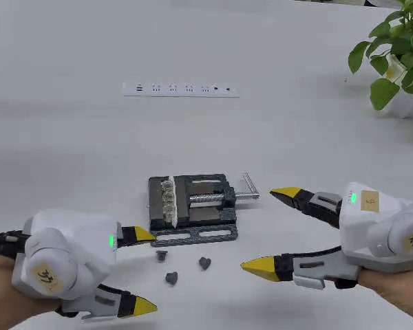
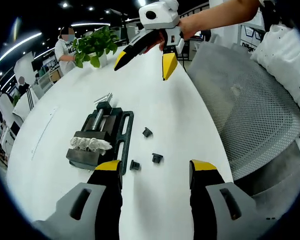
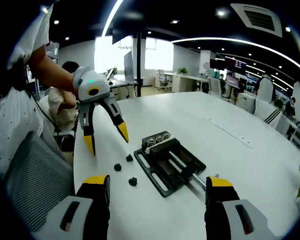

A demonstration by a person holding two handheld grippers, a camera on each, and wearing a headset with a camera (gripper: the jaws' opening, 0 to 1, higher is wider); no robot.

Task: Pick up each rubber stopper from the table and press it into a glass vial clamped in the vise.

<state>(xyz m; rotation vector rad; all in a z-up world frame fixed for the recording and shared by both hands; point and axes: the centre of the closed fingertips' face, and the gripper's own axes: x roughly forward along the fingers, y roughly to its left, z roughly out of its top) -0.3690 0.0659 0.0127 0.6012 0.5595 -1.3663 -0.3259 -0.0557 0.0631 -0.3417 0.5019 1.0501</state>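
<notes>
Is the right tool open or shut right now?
Open. The right tool has its jaws wide apart in the head view, with nothing held between them.

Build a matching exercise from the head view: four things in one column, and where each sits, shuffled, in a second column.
Things:
1. glass vials
2. rubber stoppers
3. power strip
4. plant

Places:
A. far right edge of the table
B. loose on the table, on the near side of the vise
C. clamped in a row in the vise
D. lying flat on the table beyond the vise

Pairs: 1-C, 2-B, 3-D, 4-A
</notes>
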